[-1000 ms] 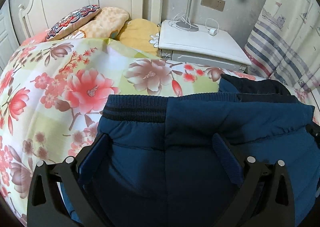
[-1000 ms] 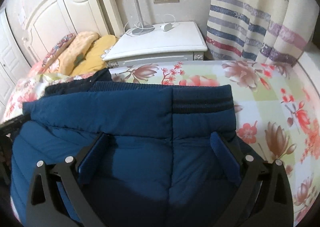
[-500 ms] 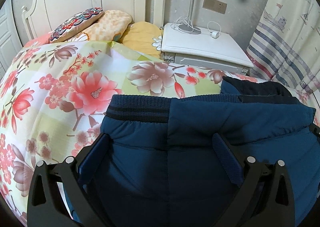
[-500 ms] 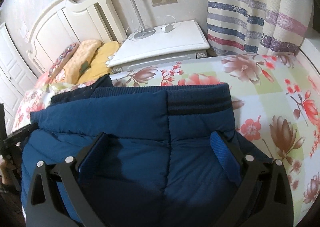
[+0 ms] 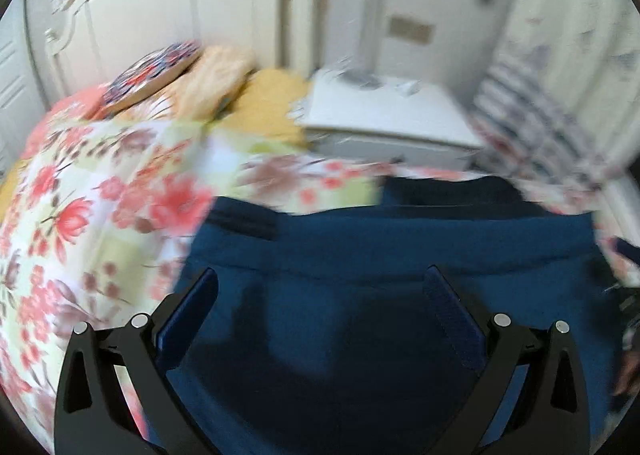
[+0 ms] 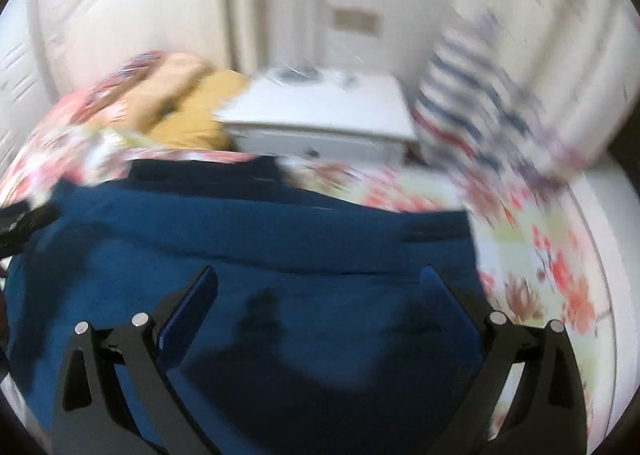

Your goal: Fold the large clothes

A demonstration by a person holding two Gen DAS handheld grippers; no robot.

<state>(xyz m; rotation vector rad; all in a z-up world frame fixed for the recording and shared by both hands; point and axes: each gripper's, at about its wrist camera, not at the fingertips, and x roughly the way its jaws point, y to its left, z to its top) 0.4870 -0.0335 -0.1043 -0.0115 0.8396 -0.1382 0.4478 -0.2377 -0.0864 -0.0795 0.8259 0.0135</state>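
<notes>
A dark blue padded jacket (image 5: 360,295) lies folded on the floral bedspread (image 5: 80,215), its ribbed hem toward the headboard. It also fills the lower part of the right wrist view (image 6: 280,275). My left gripper (image 5: 322,287) is open, its fingers spread wide over the jacket's left part. My right gripper (image 6: 318,287) is open too, spread over the jacket's right part. Both views are blurred by motion. I cannot tell whether the fingers touch the cloth.
A white nightstand (image 5: 384,115) with a lamp base stands beyond the bed's far edge. Pillows (image 5: 208,79) lie by the white headboard (image 5: 160,7). A striped curtain (image 6: 500,95) hangs at the right. Floral bedspread (image 6: 560,275) shows right of the jacket.
Both grippers have moved, blurring the views. The jacket's far edge and the room sit lower in both views. Both grippers stay open.
</notes>
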